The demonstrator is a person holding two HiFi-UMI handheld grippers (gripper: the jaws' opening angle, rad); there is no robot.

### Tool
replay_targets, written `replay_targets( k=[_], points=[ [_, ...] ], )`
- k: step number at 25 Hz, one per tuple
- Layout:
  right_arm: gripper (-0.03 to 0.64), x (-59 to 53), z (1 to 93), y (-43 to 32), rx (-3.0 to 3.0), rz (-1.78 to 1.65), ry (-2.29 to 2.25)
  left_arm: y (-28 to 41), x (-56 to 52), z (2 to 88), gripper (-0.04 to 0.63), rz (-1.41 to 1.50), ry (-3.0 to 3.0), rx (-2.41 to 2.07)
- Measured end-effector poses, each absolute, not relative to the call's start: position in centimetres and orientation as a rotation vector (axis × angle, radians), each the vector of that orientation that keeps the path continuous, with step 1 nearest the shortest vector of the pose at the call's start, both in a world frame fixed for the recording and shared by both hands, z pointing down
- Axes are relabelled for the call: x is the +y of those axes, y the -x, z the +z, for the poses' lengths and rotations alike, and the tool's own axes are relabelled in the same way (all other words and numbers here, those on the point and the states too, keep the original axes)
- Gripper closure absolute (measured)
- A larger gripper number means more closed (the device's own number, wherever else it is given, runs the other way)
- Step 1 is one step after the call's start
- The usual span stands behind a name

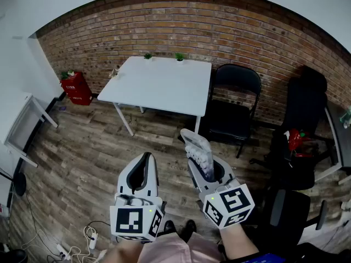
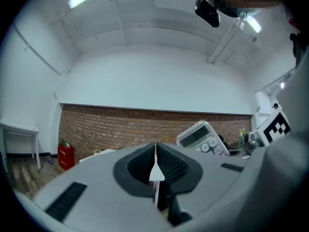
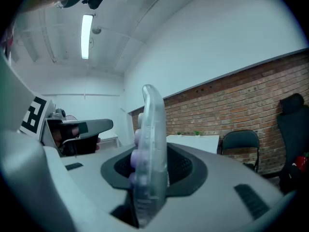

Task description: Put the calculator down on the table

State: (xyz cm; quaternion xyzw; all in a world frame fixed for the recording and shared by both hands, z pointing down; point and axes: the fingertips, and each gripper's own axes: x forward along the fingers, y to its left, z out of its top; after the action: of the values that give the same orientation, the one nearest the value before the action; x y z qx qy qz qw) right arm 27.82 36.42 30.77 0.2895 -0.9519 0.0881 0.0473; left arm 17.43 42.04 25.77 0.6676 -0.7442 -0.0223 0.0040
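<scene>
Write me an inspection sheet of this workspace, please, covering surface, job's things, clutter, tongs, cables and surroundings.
Surface: white table, ahead of both tongs, mostly bare.
Job's things: calculator, held on edge over the floor, not yet on the table.
Clutter: small plants at the table's far edge; an item at its left edge, too small to tell.
Tongs: left tongs shut, empty; right tongs shut on the calculator.
Cables: white leads on the wood floor, lower left.
Surroundings: brick wall, black folding chair, red container.
</scene>
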Motion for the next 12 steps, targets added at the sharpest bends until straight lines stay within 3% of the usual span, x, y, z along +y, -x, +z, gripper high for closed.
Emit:
replay_targets(
  k=[12],
  points=[
    [0.480,34.4,30.8,-30.2,-2.948,0.377,-0.881,-19.0,40.7,26.5,0.575,-0.046,-2.051,-2.356]
  ],
)
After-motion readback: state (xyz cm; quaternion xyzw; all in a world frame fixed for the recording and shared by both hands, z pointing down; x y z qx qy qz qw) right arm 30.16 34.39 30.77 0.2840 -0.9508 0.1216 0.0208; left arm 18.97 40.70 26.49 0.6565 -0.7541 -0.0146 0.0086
